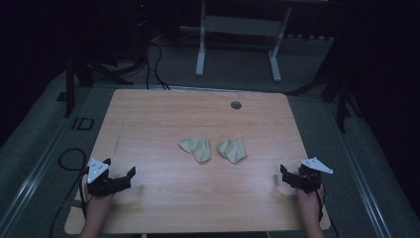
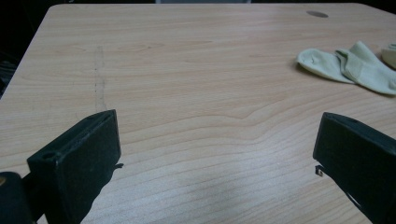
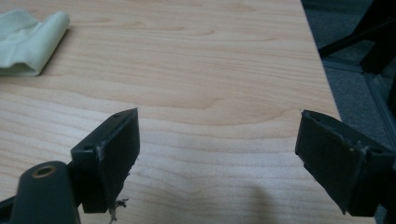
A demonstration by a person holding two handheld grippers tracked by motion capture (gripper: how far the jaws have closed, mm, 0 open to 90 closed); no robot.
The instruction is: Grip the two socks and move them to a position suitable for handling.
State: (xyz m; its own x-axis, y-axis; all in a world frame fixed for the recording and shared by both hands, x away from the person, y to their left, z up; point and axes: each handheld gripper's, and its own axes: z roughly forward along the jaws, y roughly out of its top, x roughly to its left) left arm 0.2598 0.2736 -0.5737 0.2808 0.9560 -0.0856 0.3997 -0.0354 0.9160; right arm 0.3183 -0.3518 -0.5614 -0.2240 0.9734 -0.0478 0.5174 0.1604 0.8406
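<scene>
Two pale cream socks lie crumpled side by side in the middle of the wooden table point(image 1: 163, 111): the left sock point(image 1: 196, 148) and the right sock point(image 1: 233, 149). My left gripper point(image 1: 120, 167) rests near the front left corner, open, nothing between its jaws. My right gripper point(image 1: 282, 175) sits near the front right edge, also open and empty. In the left gripper view the left gripper point(image 2: 217, 121) has bare wood in front of it, and the left sock point(image 2: 343, 65) lies far right. In the right gripper view the right gripper point(image 3: 218, 116) faces bare wood, with the right sock point(image 3: 28, 42) at top left.
A round cable hole point(image 1: 236, 105) sits near the table's far edge. Beyond the table stands a white desk frame point(image 1: 200, 49) on grey carpet, with black cables point(image 1: 153, 64) and dark stands at both sides. The table's right edge point(image 3: 322, 60) runs close to my right gripper.
</scene>
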